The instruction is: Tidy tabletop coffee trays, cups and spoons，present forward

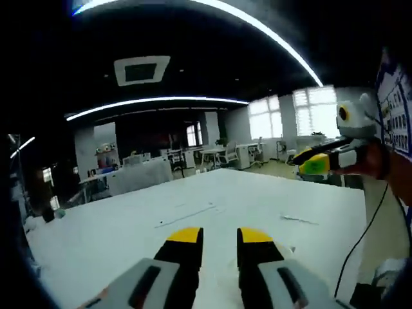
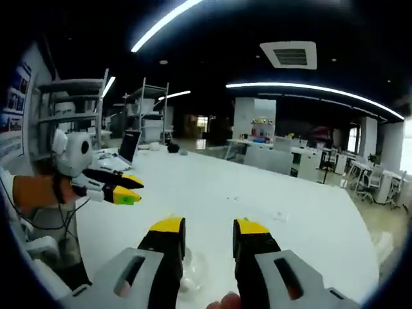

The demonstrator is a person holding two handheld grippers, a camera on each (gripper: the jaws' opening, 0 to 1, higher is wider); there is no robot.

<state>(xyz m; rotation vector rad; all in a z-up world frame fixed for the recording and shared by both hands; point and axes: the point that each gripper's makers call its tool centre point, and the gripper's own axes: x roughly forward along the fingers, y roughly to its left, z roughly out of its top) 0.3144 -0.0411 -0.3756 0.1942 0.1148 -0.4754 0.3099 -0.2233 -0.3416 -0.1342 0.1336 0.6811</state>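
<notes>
White table (image 1: 193, 219) spread across both views, mostly bare. Small scraps on table top (image 1: 187, 217), too small to identify. Clear glassy item (image 2: 193, 270) on table just under right claw (image 2: 210, 226), possibly a cup; contents can't tell. Left claw (image 1: 220, 235) jaws apart, gripping nothing. Right claw jaws apart, gripping nothing.

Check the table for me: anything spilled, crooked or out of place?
Nothing looks spilled or broken. The white table carries a few thin, pale bits, too blurred to name. A clear rounded thing sits by the right gripper. Both grippers hover open.
</notes>
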